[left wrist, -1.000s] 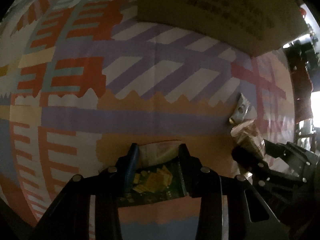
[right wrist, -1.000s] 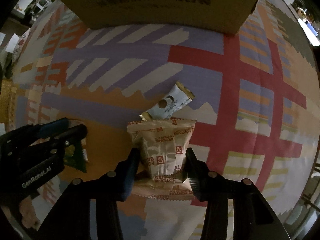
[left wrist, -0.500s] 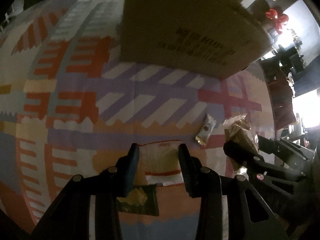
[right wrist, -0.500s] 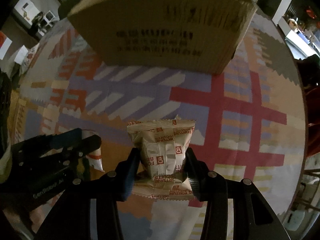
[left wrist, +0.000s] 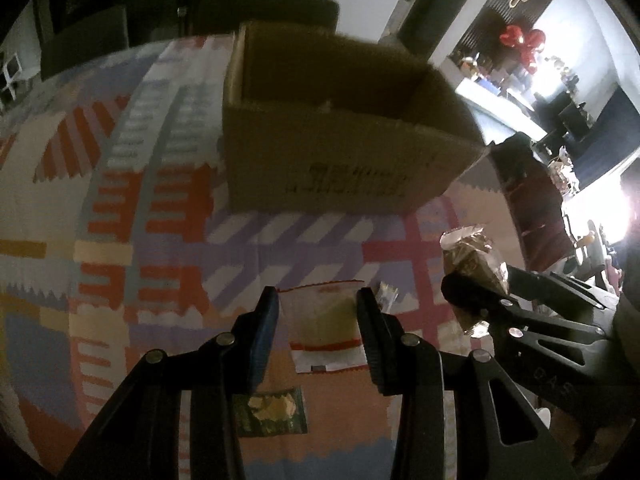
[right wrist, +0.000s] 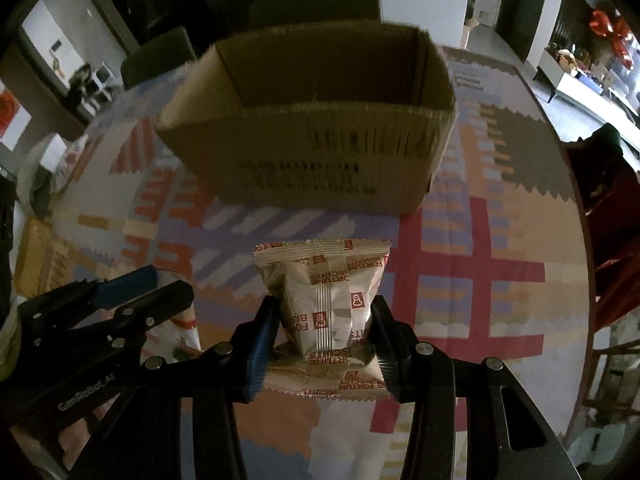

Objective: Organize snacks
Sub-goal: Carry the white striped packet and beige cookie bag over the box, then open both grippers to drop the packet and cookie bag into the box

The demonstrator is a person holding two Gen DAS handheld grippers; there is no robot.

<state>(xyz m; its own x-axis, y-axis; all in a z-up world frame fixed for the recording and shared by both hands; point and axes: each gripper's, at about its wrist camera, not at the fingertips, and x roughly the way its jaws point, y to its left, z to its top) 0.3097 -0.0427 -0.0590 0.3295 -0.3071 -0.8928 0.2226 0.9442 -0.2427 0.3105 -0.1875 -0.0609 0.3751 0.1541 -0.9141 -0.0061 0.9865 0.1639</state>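
My left gripper (left wrist: pixel 318 296) is shut on a white snack packet with red trim (left wrist: pixel 324 320) and holds it above the patterned tablecloth (left wrist: pixel 120 240). My right gripper (right wrist: pixel 324 304) is shut on a beige Fortune Biscuits packet (right wrist: pixel 320 280), also lifted off the table. An open cardboard box (right wrist: pixel 312 160) stands just beyond both; its inside is dark. In the left wrist view the right gripper (left wrist: pixel 464 284) shows at the right with the beige packet (left wrist: pixel 468 252). The left gripper (right wrist: pixel 160 284) appears at the left of the right wrist view.
A green snack packet (left wrist: pixel 272 410) lies flat on the cloth below my left gripper. A small bar wrapper (left wrist: pixel 388 292) peeks out behind the left gripper's right finger. Dark chairs (right wrist: pixel 312 4) stand behind the box. A dark red chair (left wrist: pixel 532 208) is at the right.
Both grippers rose with their packets and tilted up, bringing the box's open top into view. The green packet and the small bar stayed on the cloth.
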